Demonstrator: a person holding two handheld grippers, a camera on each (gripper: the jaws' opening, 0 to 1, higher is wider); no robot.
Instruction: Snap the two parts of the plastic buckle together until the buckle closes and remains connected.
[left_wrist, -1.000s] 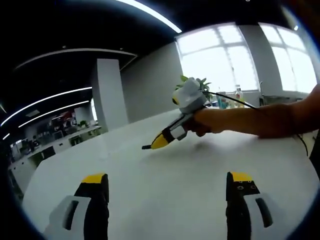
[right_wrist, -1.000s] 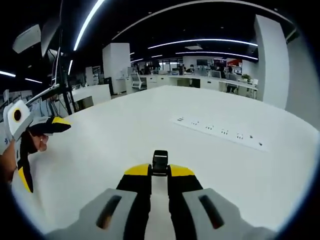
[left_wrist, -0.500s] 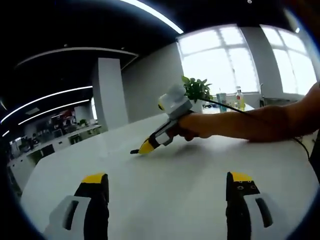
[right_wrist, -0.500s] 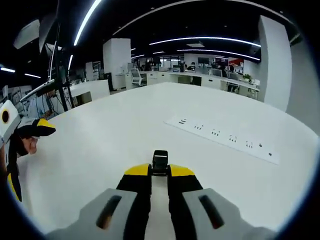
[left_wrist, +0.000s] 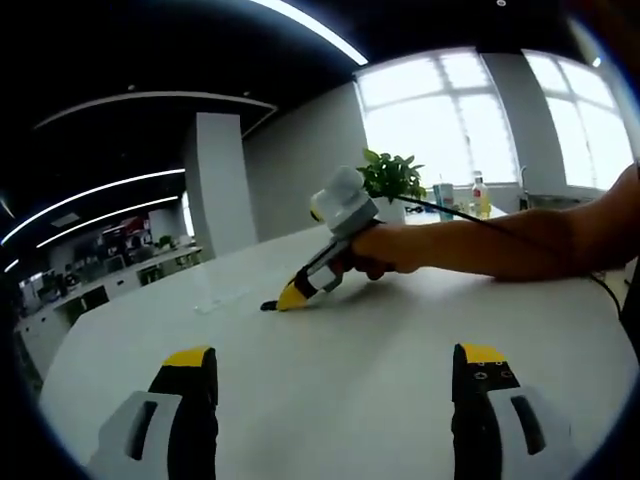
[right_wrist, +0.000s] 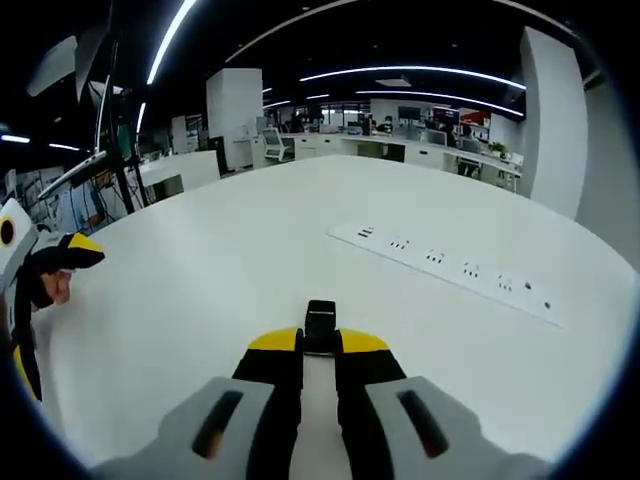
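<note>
In the right gripper view, my right gripper (right_wrist: 320, 347) is shut on a small black buckle part (right_wrist: 320, 324) that sticks out past its yellow tips, low over the white table (right_wrist: 230, 270). The left gripper view shows that same gripper (left_wrist: 282, 298) coming in from the right in a person's hand, its tip tilted down close to the table with the black part (left_wrist: 267, 304) at its end. My left gripper (left_wrist: 335, 365) is wide open with nothing between its fingers. It also appears open at the left edge of the right gripper view (right_wrist: 35, 300).
A strip of sockets (right_wrist: 450, 270) is set into the table ahead and to the right of the right gripper. A potted plant (left_wrist: 390, 175) and bottles (left_wrist: 478, 193) stand by the windows at the table's far edge. A black cable (left_wrist: 470, 205) runs along the person's arm.
In the left gripper view the right gripper has moved left and down toward the table, still holding the buckle part. My left gripper stays open and still.
</note>
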